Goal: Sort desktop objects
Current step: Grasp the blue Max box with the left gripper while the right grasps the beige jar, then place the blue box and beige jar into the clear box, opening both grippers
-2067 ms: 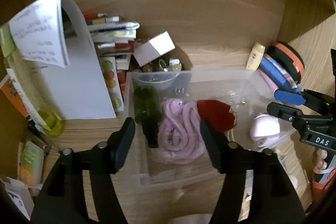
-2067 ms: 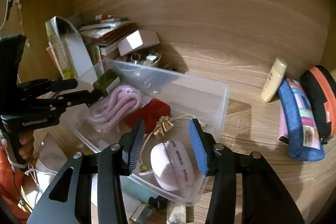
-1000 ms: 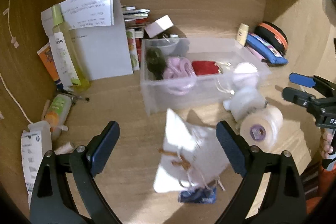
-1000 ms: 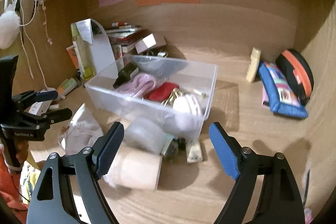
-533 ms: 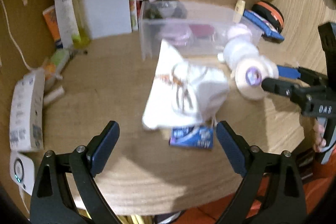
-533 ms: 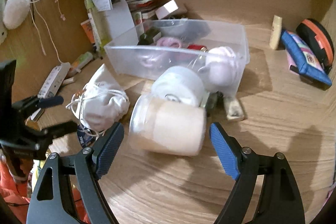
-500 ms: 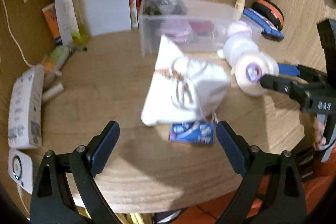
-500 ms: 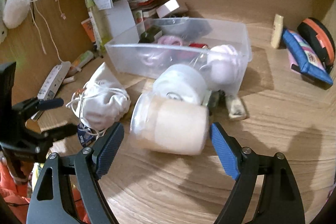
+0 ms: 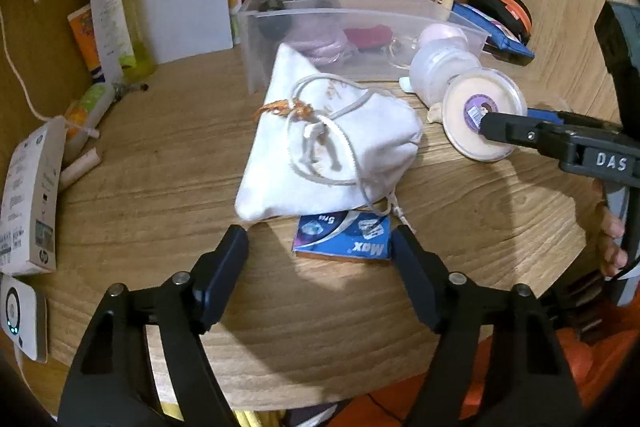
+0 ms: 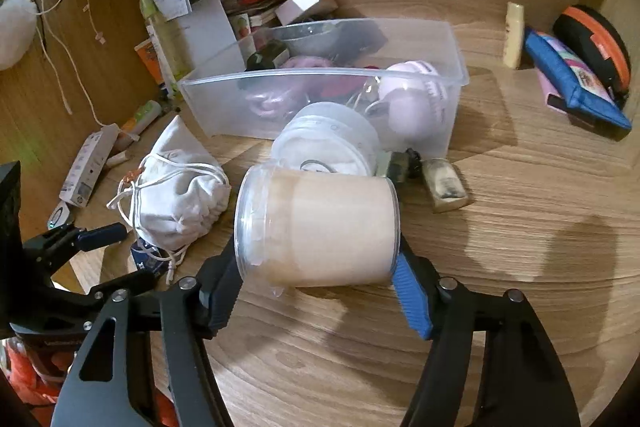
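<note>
Down at the bottom of the right wrist view, the right gripper [image 10: 316, 283] has just been narrowing its jaws, and they now sit against both ends of one beige jar [image 10: 320, 225] lying on its side at frame centre, so it looks clamped. One white lidded tub [image 10: 326, 143] lies just behind it, touching one clear plastic bin [image 10: 224, 99] in the upper middle. In the left wrist view, the left gripper [image 9: 318, 259] has also been narrowing, yet its jaws stand apart, bracketing one blue packet [image 9: 343, 241] at lower centre; whether the right pad touches it I cannot tell. One white drawstring pouch [image 9: 328, 143] lies above, overlapping the packet's upper edge. Two zip cases [image 10: 576, 79] rest at upper right on the wooden desk [image 10: 520, 227].
</note>
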Action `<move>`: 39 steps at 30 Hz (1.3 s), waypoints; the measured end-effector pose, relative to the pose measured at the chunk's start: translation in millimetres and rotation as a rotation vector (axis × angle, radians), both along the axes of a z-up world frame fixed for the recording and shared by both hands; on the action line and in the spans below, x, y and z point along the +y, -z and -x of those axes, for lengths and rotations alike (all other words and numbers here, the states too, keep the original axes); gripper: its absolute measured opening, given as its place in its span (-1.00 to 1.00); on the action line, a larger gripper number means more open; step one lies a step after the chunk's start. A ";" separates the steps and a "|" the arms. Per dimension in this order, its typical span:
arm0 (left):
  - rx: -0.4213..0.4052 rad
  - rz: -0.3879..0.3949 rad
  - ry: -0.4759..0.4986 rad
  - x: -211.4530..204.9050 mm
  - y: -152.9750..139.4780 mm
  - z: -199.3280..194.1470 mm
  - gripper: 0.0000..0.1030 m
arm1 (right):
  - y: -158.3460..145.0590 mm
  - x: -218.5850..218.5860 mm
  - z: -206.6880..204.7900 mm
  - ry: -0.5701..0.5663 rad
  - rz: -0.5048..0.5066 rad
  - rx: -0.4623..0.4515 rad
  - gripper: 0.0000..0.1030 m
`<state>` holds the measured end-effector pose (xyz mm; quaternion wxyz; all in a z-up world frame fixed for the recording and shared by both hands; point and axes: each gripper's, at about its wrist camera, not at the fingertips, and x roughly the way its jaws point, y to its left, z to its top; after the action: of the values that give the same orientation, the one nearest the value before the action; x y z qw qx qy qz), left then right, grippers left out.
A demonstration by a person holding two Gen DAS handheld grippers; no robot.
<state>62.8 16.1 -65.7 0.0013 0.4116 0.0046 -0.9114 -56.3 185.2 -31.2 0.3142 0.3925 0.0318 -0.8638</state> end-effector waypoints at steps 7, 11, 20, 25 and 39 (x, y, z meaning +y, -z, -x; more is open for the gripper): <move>0.028 0.001 0.010 4.7 -1.4 5.6 -0.08 | -7.2 8.0 -5.7 0.000 0.021 0.024 0.25; 0.017 -0.012 0.006 -0.7 -3.5 2.8 -0.08 | -17.2 14.4 -12.4 -0.019 0.039 0.048 0.23; 0.077 -0.038 -0.067 -18.5 -33.1 -20.4 -0.08 | -25.0 19.1 -15.9 -0.047 0.087 0.042 0.22; 0.130 -0.021 -0.089 -23.2 -52.9 -19.0 -0.08 | -36.2 26.0 -10.4 -0.032 0.105 0.064 0.22; 0.243 -0.010 -0.070 -31.5 -89.4 23.6 -0.08 | -86.7 34.6 20.3 0.016 0.152 0.164 0.22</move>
<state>39.2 -15.3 23.7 0.0305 0.2979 0.0236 -0.9538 -76.6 219.8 55.4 0.3326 0.2956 -0.0111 -0.8955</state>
